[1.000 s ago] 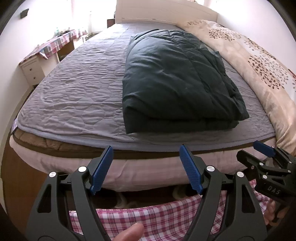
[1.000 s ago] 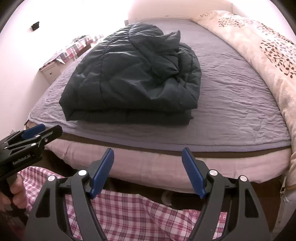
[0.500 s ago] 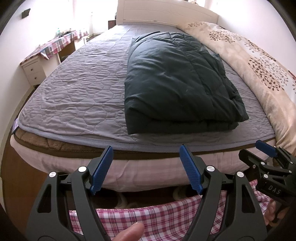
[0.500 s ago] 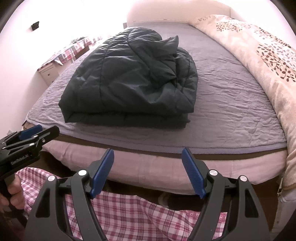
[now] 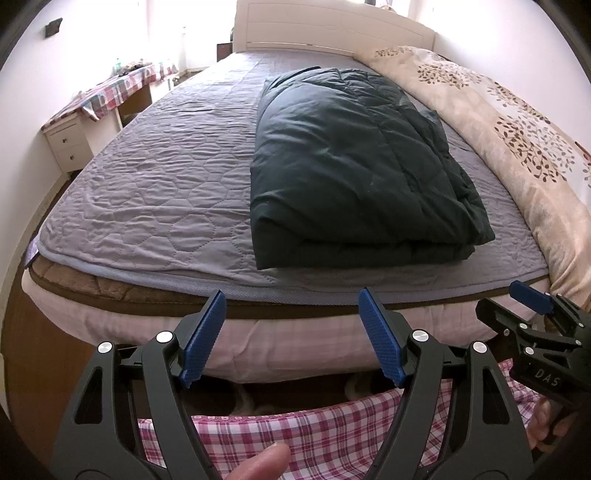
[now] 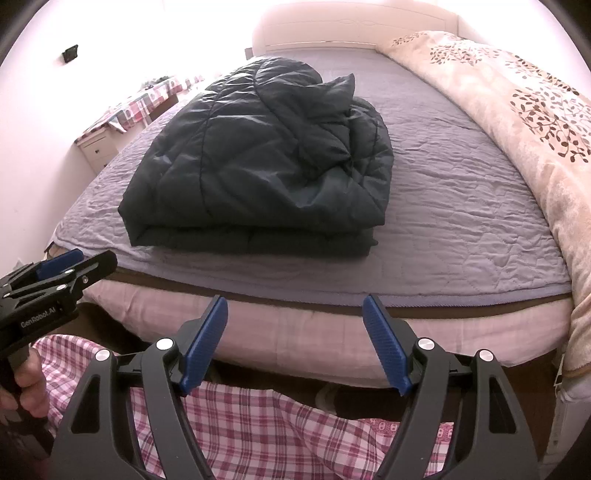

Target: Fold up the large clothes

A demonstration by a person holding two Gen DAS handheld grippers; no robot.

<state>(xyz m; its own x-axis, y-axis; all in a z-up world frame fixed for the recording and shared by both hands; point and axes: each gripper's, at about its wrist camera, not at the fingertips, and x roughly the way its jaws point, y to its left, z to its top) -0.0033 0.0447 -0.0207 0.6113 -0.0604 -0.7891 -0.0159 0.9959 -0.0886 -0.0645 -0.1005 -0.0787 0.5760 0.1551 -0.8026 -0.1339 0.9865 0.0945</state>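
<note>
Folded dark jacket [image 5: 354, 173] resting near bed's [image 5: 147, 192] foot edge. Left gripper [image 5: 291, 332] and right gripper [image 6: 295, 336] spread apart, empty, pulled slightly farther back (fold apparently finished).

Folded jacket [image 5: 354, 177] on bed [image 5: 147, 192], blanket [image 5: 517, 140] at right, nightstand [image 5: 70, 142] left of bed.

Right hand-held gripper [image 5: 532, 299] cut off by the left wrist view's right edge, only one blue pad plain. Folded dark jacket [image 6: 258, 162] hiding its underside and inner layers against the bed [image 6: 461, 206]. Small items on the far checked-cloth worktop [image 5: 122, 83] too small and washed out to name, perhaps bottles. Headboard [image 6: 354, 29] bleached by glare.
</note>
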